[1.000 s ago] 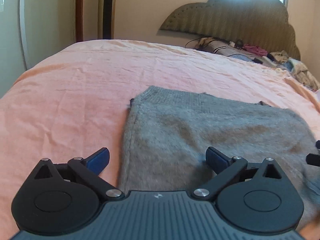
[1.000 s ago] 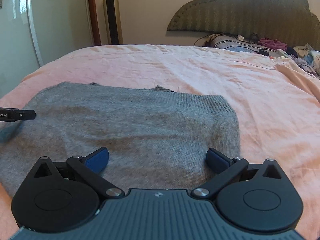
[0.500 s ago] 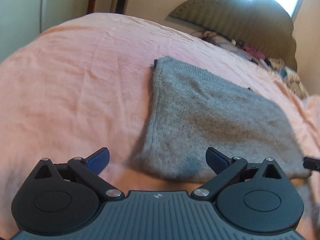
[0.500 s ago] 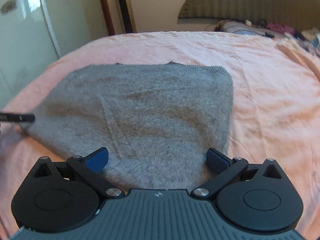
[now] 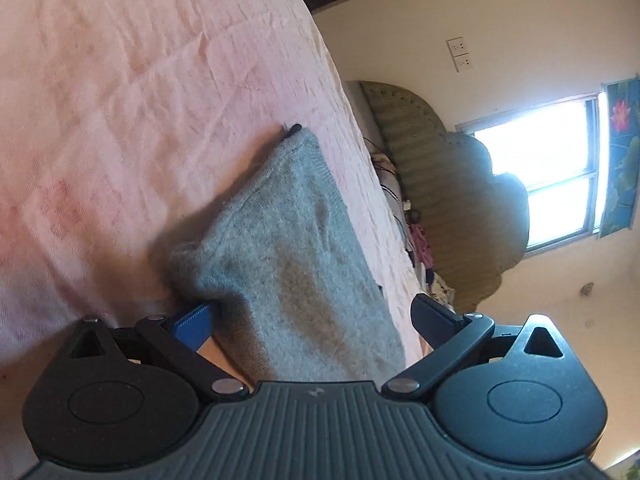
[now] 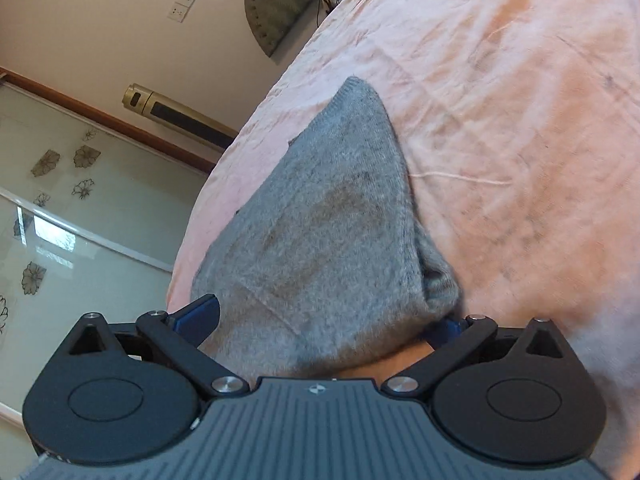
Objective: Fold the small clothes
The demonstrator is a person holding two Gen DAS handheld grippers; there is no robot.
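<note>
A grey knitted sweater (image 5: 288, 248) lies flat on the pink bed sheet (image 5: 120, 120). My left gripper (image 5: 312, 312) is rolled on its side at the sweater's near left corner. Its jaws stand wide, the blue pad (image 5: 196, 320) touches the lifted corner from below, and the other finger (image 5: 432, 316) is free above the cloth. In the right wrist view the sweater (image 6: 328, 220) fills the gap of my right gripper (image 6: 324, 316), which is rolled the other way. Its jaws are closing around the near right corner; one pad (image 6: 200, 314) is beside the cloth, the other mostly hidden under it.
The sheet (image 6: 520, 120) stretches wide beyond the sweater on both sides. A padded headboard (image 5: 452, 200) with a pile of clothes (image 5: 420, 240) stands at the bed's far end under a window (image 5: 552, 168). A gold tower unit (image 6: 180, 118) and a glass door (image 6: 60, 220) stand past the bed's side.
Both grippers have rolled onto their sides, in opposite directions, and come down to the sweater's near edge. Its near corners now sit between the jaws and have bunched up a little.
</note>
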